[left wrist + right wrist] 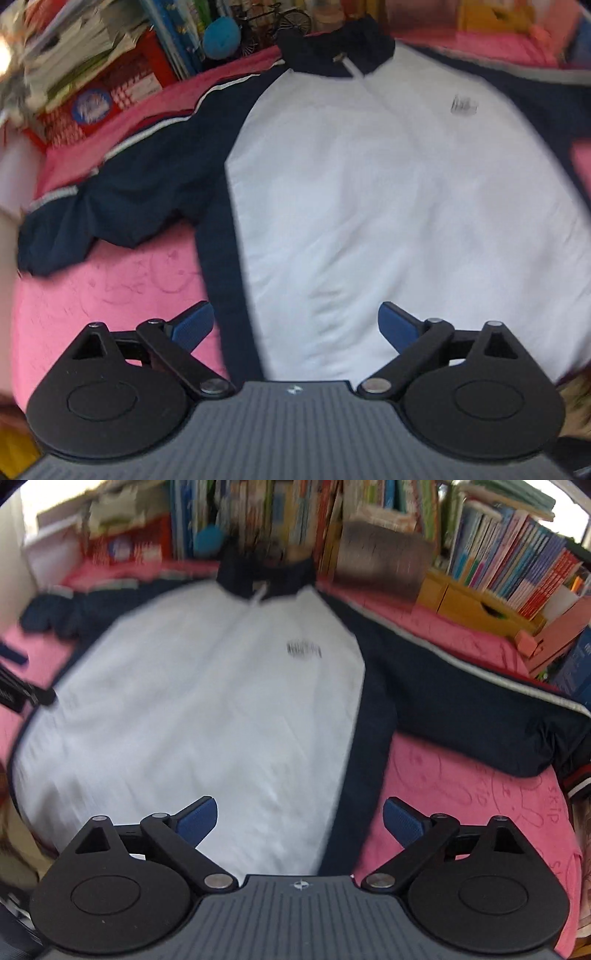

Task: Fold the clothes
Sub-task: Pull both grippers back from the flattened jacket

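White with navy sleeves, collar and side panels, the jacket (388,206) lies spread flat, front up, across the middle of a pink cloth-covered surface (110,291). In the left wrist view its collar (334,48) sits at the top centre, a small dark logo (463,107) shows on the chest at upper right, and one navy sleeve (110,192) with a pale stripe stretches out to the left edge of the frame. In the right wrist view the jacket (199,709) fills the centre and left, and the other sleeve (461,698) runs out to the right edge.

The left tongs (295,325) are at the bottom of their frame with the two blue pads wide apart and nothing between them; they hover over the jacket's lower part, where the navy side panel meets the white. The right tongs (300,821) are likewise spread wide and empty, above the jacket's lower right edge and the pink cloth beside it. Whether either touches the fabric cannot be told.

A dark piece of the left tongs shows at the left edge of the right wrist view.

Behind the surface, rows of books (517,568) fill the top of the right view. A red box (107,92) and a blue ball (221,37) stand at the upper left of the left view.
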`<state>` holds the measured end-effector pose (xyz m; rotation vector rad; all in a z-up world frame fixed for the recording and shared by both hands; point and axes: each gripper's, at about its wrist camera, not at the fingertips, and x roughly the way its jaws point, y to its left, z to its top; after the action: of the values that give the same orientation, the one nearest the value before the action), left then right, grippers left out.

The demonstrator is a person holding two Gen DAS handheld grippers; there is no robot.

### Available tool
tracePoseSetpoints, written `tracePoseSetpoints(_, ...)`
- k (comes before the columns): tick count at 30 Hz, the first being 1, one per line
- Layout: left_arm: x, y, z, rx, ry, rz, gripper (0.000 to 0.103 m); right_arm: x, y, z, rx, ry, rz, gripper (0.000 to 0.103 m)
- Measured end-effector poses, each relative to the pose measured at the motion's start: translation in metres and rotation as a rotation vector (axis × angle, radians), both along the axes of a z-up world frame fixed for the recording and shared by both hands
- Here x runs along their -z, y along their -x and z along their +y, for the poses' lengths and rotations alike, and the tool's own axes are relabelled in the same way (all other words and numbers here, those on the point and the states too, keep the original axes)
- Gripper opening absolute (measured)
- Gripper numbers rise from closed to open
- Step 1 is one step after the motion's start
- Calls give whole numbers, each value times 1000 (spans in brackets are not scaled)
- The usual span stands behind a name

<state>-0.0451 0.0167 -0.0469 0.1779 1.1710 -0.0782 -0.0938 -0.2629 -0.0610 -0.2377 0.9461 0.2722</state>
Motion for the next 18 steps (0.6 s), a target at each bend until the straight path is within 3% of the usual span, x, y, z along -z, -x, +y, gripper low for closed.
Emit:
tracePoseSetpoints(5,-43,-3,-15,-113,111,50,98,-35,-5,38,30,-37,-16,98)
tracePoseSetpoints(9,-65,-1,-30,-94,69,58,98,-60,-7,50,0,-136,-11,102)
tracePoseSetpoints(18,-67,14,-35,-48,38,110,98,-75,7,37,83,-159,15,102)
